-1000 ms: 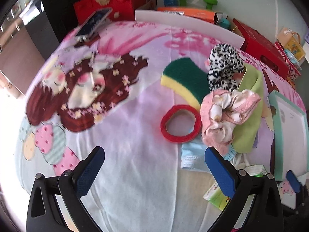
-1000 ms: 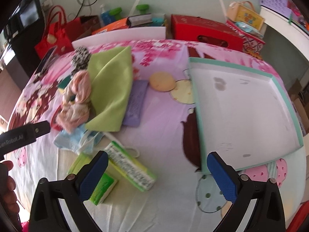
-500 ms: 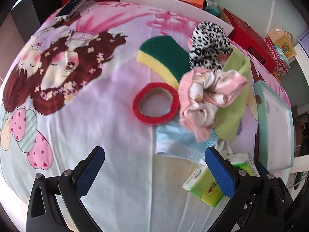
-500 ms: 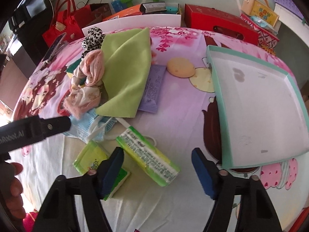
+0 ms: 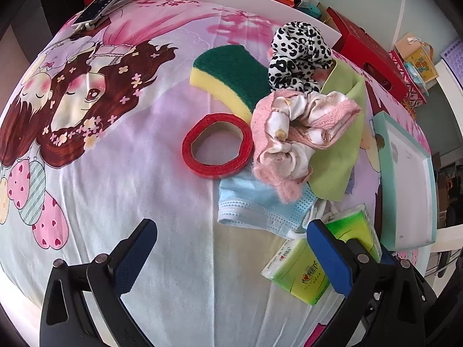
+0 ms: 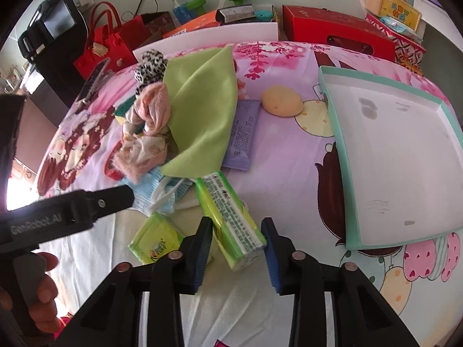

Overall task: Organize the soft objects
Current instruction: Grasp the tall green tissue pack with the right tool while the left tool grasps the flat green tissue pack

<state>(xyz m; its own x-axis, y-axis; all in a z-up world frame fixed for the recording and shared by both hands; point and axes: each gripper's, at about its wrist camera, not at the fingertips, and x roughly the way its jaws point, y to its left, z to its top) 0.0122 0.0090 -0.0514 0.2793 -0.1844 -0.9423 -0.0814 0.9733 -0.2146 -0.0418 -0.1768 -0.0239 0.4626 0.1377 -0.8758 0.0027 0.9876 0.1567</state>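
Green tissue pack point(image 6: 231, 219), lower centre: light, squashy, slick-wrapped; right gripper point(image 6: 235, 256) jaws closing about its near end, best gripped across long sides.

Your right claw point(image 6: 235, 248) closing around tissue pack point(image 6: 230, 222) on worktop point(image 6: 289, 156). Second pack point(image 6: 154, 241) just left. Tray point(image 6: 332, 110) right. Cloth point(image 6: 202, 107) behind pack, overlapping mask point(image 6: 150, 186). Sponge point(image 5: 231, 78) behind ring point(image 5: 217, 144).
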